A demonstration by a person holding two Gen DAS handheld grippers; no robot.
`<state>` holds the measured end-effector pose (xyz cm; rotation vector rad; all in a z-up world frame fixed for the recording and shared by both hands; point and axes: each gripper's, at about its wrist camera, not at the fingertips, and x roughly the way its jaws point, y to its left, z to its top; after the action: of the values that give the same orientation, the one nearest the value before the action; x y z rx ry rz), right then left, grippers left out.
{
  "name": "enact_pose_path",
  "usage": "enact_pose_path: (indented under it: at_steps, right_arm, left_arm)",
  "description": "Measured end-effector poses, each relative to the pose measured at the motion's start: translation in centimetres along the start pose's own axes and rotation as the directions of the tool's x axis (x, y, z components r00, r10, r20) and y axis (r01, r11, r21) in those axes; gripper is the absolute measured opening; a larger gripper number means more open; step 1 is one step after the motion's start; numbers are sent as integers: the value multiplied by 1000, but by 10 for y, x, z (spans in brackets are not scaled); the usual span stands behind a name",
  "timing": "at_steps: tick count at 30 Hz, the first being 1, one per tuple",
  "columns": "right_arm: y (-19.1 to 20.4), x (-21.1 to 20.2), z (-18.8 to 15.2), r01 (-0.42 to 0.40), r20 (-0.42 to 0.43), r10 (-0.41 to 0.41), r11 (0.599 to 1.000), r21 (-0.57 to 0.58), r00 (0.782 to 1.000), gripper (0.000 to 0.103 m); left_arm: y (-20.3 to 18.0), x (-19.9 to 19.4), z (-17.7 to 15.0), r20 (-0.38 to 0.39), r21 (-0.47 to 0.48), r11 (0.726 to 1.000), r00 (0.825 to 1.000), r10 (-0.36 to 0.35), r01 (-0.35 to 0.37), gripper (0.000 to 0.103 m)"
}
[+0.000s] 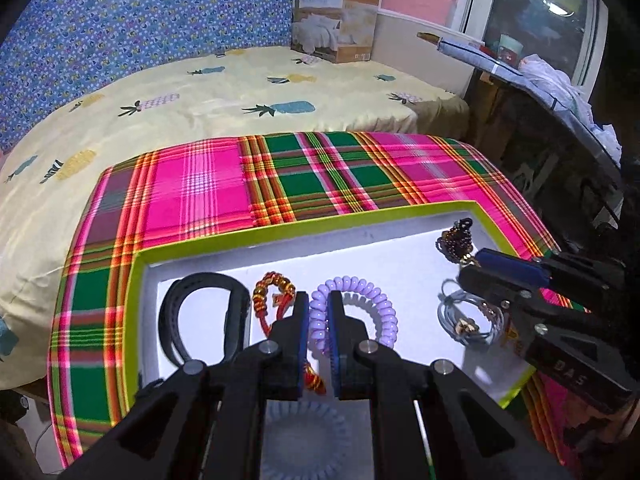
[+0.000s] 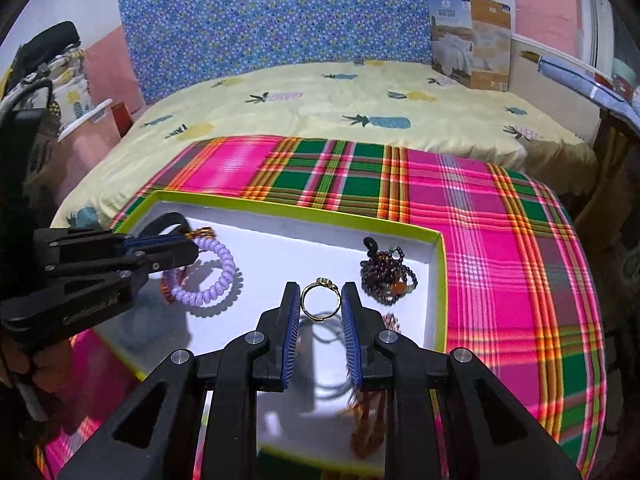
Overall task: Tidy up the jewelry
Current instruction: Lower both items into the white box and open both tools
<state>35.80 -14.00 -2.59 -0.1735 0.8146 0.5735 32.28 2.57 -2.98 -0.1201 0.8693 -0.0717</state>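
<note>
Tray (image 2: 440, 280) (lime-rimmed), left claw (image 1: 319, 308) clamping one lilac coil (image 1: 372, 308), right claw (image 2: 320, 300) clamping one ring (image 2: 320, 298)

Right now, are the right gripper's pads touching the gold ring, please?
Touching: in the right wrist view the gold ring sits upright between the right gripper pads, both meeting its rim.

A shallow tray (image 1: 224, 240) lay on the cloth-covered tabletop (image 1: 320, 176), with a bed (image 1: 200, 92) behind it. In the left wrist view, a strap (image 1: 188, 312) lay at the tray's left, a beaded bracelet (image 1: 272, 292) beside it, a coil band (image 1: 372, 300) at centre, and a bead necklace (image 1: 456, 240) in the tray's upper right corner. A box (image 1: 336, 20) stood on the bed at upper centre.
</note>
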Motion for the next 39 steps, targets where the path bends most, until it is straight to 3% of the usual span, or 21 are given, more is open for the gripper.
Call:
enact_pose_path:
  at_steps: [11, 22, 26, 39]
  right_arm:
    - [-7, 28, 4, 7, -68, -6, 1000, 12, 998, 22]
    - [-7, 28, 5, 12, -83, -11, 1000, 14, 997, 23]
    - [-4, 19, 4, 16, -69, -14, 1000, 16, 998, 24]
    - [16, -53, -16, 2, 28, -2, 1000, 23, 1000, 24]
  left_arm:
    - [-3, 18, 3, -39, 8, 1000, 999, 2, -1, 10]
    - [-3, 17, 4, -49, 8, 1000, 999, -1, 1, 12]
    - [-2, 6, 3, -30, -2, 1000, 1000, -11, 10, 23]
    - [-11, -59, -26, 45, 15, 1000, 999, 4, -5, 23]
